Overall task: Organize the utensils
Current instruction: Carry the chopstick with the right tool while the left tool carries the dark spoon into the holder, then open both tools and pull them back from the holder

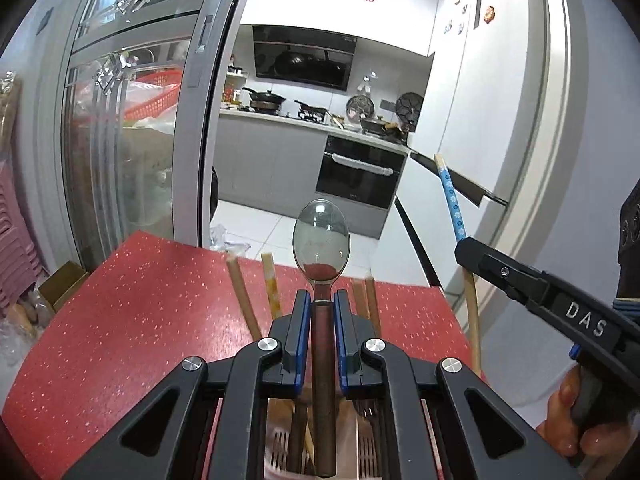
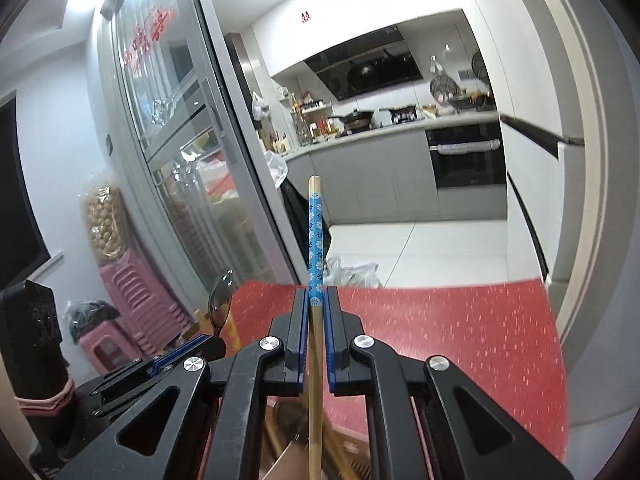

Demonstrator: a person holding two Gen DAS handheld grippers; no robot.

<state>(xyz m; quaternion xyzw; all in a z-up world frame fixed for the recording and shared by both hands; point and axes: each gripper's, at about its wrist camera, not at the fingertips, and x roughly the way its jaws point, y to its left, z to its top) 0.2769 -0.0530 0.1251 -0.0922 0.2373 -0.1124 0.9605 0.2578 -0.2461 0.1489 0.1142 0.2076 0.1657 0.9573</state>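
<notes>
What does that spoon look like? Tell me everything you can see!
The spoon looks like shiny metal, with an oval bowl and a long dark handle. The bowl mirrors the room and the red table. It points bowl-first away from the camera, with the left gripper shut on its handle, blue pads on both sides. The handle's lower end reaches down by a slotted holder.

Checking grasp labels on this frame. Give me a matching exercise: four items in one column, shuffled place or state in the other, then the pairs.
Items:
1. spoon
2. blue-patterned chopstick
3. red table
4. oven

Place or state:
A. built in under the kitchen counter
B. clamped in the right claw
C. beneath both claws
D. clamped in the left claw, bowl up

Pairs: 1-D, 2-B, 3-C, 4-A
</notes>
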